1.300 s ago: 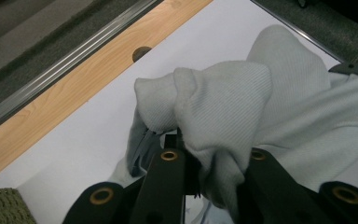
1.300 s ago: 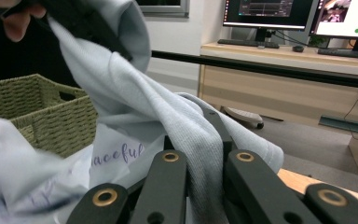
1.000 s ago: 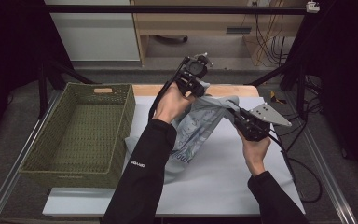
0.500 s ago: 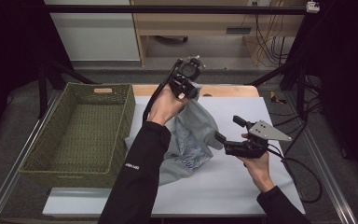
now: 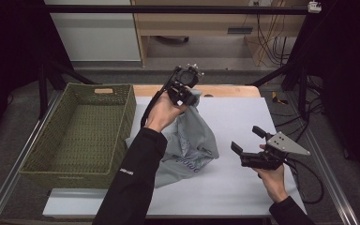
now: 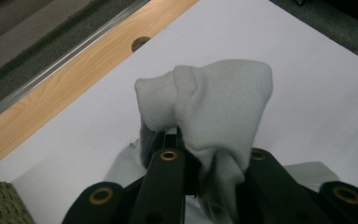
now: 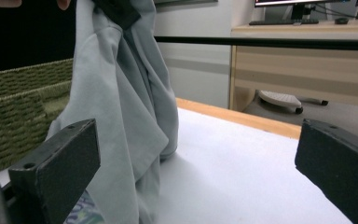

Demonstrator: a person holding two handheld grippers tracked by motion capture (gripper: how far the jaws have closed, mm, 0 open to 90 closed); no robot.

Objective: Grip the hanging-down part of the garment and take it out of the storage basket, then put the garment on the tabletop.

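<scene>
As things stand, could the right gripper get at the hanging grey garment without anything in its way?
Probably yes. The right gripper is open and points toward the grey garment, which hangs from the left gripper. Between them is bare white table; the green basket sits on the far side.

A green woven basket stands on the left part of the white worktop, with a pale label on its far rim. Beyond the worktop, a wooden desk stands with dangling cables.

High view looks down; both claw views (close) share the garment.
</scene>
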